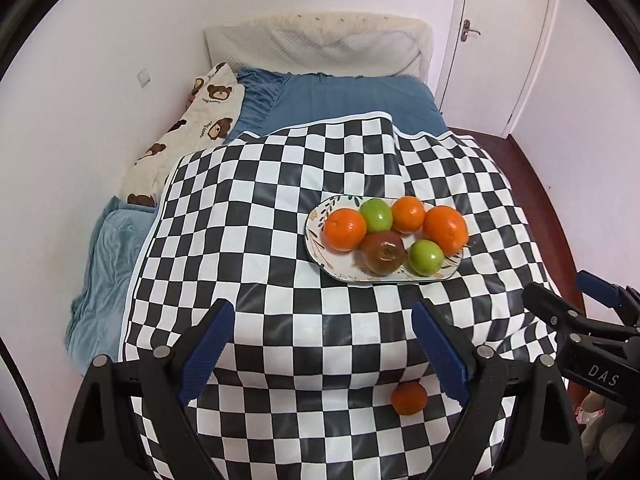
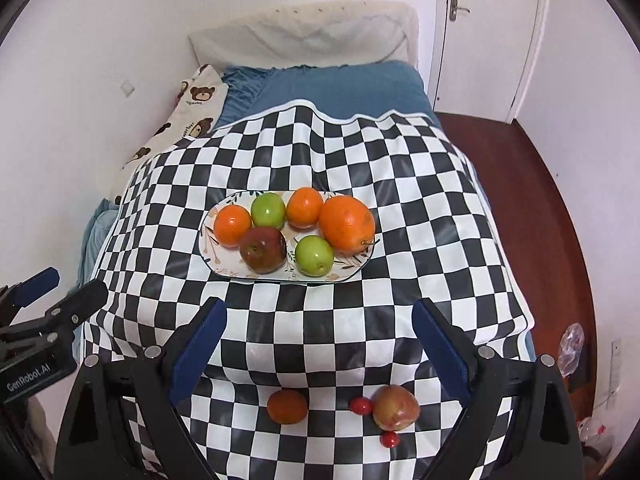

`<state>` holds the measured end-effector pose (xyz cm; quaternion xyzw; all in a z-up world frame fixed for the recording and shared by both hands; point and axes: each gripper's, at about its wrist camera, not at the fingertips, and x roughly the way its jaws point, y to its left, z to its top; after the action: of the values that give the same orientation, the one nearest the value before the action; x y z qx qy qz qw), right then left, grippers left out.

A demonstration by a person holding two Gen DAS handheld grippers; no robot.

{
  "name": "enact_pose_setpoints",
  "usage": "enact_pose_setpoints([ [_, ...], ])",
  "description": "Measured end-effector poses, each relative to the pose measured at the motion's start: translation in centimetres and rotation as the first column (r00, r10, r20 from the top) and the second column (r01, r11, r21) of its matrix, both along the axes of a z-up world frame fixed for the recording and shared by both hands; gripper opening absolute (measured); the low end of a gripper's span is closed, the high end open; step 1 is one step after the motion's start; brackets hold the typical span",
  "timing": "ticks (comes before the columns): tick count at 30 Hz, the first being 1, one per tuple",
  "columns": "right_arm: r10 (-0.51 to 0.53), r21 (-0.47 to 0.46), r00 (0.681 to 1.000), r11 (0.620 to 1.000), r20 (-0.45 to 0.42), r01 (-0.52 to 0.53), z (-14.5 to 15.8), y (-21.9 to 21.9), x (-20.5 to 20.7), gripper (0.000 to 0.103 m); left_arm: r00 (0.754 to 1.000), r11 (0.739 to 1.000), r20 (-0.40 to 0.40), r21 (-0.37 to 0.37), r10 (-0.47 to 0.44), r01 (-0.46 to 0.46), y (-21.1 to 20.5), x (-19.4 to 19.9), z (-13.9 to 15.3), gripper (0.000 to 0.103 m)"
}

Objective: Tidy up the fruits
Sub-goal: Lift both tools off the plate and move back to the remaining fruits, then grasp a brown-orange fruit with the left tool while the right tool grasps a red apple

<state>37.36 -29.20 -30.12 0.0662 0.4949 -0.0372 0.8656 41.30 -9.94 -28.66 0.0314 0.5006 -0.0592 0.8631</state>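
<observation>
An oval patterned plate (image 1: 316,248) (image 2: 208,256) on the checkered cloth holds three oranges, two green apples (image 1: 426,257) (image 2: 314,256) and a dark red apple (image 1: 383,253) (image 2: 263,249). A small orange (image 1: 409,398) (image 2: 287,406) lies loose on the cloth near me. In the right wrist view a reddish apple (image 2: 396,407) and two small red fruits (image 2: 361,405) lie beside it. My left gripper (image 1: 320,344) is open and empty above the cloth. My right gripper (image 2: 320,344) is open and empty; it also shows in the left wrist view (image 1: 576,304).
The checkered cloth (image 1: 280,200) covers a blue bed (image 1: 352,96) with a bear-print pillow (image 1: 188,136) at the left wall. A white door (image 1: 504,40) and dark red floor (image 2: 540,200) lie to the right. Clutter sits on the floor at lower right (image 2: 572,348).
</observation>
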Motion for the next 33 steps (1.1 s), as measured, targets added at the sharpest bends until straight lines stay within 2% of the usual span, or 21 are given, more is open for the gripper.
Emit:
enact_pose_setpoints([
  [4,0.003,0.022,1.0,1.0,0.009,-0.003,0.6,0.4,-1.1,0.096,1.0,1.0,0.006,-0.016,0.001,-0.001,0.1,-1.1,0.2,0.091],
  [9,-0.013,0.091,1.0,0.996,0.004,0.013,0.6,-0.1,-2.3,0.096,1.0,0.999,-0.01,-0.046,-0.017,0.016,0.0,-1.8,-0.2,0.091],
  [11,-0.038,0.134,0.999,0.99,-0.019,0.04,-0.1,-1.0,-2.9,0.096,0.999,0.998,-0.035,-0.049,-0.029,0.027,-0.3,-1.8,-1.3,0.093],
  [12,-0.05,0.144,0.998,0.988,-0.033,0.054,-0.5,-1.5,-3.3,0.096,0.998,0.998,-0.044,-0.046,-0.035,0.033,-0.5,-1.8,-1.8,0.103],
  [16,-0.117,0.19,0.985,0.972,-0.126,0.139,-3.8,-4.7,-4.9,0.096,0.99,0.997,-0.123,-0.031,-0.069,0.066,-1.9,-2.1,-5.7,0.103],
  [19,-0.153,0.227,0.969,0.954,-0.194,0.196,-6.9,-7.2,-6.0,0.096,0.97,0.996,-0.224,-0.035,-0.09,0.084,-3.5,-2.5,-9.6,0.103],
  [22,-0.183,0.245,0.937,0.934,-0.298,0.261,-11.8,-10.1,-6.9,0.094,0.943,0.995,-0.317,-0.04,-0.103,0.095,-5.4,-2.9,-13.2,0.103],
  [27,-0.151,0.26,0.9,0.926,-0.41,0.274,-18.3,-12.3,-7.0,0.075,0.896,0.995,-0.433,-0.012,-0.095,0.1,-8.5,-2.8,-18.4,0.103],
  [33,-0.086,0.286,0.88,0.927,-0.466,0.242,-21.8,-12.9,-6.3,0.075,0.837,0.993,-0.539,0.009,-0.094,0.118,-11.3,-2.8,-23.1,0.103],
])
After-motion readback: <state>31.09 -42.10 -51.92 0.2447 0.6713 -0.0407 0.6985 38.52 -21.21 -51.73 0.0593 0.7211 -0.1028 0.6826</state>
